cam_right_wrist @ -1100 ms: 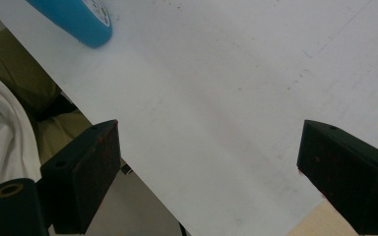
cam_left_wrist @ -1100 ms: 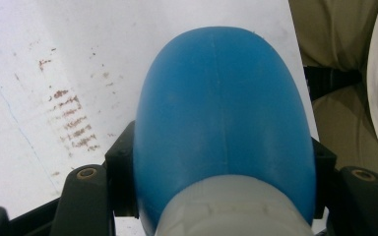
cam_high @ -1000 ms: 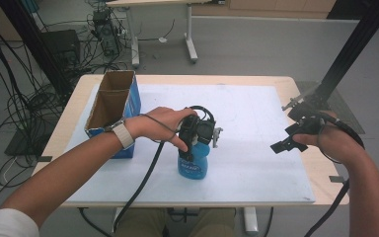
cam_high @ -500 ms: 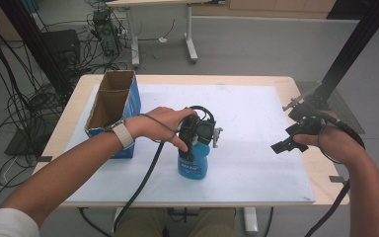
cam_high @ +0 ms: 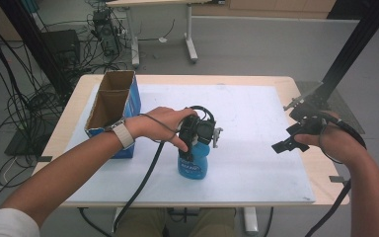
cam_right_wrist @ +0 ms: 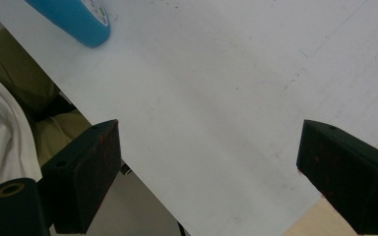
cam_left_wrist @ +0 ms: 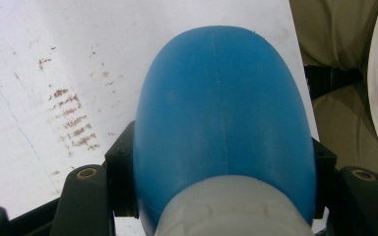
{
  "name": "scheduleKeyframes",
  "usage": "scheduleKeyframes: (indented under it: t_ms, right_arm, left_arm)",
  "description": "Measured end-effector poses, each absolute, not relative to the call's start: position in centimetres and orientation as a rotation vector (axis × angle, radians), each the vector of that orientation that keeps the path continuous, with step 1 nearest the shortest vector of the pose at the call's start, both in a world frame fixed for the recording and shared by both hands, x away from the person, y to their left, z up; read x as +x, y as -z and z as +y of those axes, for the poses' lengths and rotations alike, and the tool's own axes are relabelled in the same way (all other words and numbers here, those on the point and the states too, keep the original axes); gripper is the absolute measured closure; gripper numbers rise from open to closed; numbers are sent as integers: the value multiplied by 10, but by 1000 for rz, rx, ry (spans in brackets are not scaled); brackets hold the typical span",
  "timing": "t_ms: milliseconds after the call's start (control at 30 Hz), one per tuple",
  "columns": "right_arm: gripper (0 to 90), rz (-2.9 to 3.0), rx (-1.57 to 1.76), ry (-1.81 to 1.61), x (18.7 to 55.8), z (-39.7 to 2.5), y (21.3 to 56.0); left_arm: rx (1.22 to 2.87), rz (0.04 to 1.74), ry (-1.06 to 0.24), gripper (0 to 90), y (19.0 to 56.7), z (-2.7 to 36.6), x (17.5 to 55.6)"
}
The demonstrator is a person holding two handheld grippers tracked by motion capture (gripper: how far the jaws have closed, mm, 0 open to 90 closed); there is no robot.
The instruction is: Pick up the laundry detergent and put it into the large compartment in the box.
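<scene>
A blue bottle (cam_high: 192, 166) with a white neck stands upright on the white mat (cam_high: 256, 108) near the table's front middle. My left gripper (cam_high: 197, 133) comes down onto its upper part, and in the left gripper view its jaws press against both sides of the bottle (cam_left_wrist: 221, 113), shut on it. My right gripper (cam_high: 284, 144) hovers over the mat's right edge, well apart from the bottle. The right gripper view has its jaws spread wide, so this gripper (cam_right_wrist: 206, 162) is open with bare mat between them, and the bottle's base (cam_right_wrist: 74, 17) lies far off at the upper left.
An open cardboard box with blue sides (cam_high: 111, 106) stands at the table's left. A black post and clamp (cam_high: 306, 103) rise at the right edge. Cables and a second desk lie on the floor beyond. The person's lap sits below the front edge.
</scene>
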State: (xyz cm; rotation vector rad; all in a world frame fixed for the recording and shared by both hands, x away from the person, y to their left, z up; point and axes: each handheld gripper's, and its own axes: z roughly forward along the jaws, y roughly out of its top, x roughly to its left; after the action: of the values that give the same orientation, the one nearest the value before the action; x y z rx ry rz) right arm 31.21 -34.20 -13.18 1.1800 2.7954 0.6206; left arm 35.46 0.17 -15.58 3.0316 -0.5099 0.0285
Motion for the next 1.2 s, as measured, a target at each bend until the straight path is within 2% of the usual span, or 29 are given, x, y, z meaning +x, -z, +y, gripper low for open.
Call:
scheduleKeyframes:
  t_ms: [1200]
  right_arm:
    - [98, 2801, 1174, -625, 315, -339, 133]
  left_arm:
    - [3025, -499, -17, 376, 156, 3, 356]
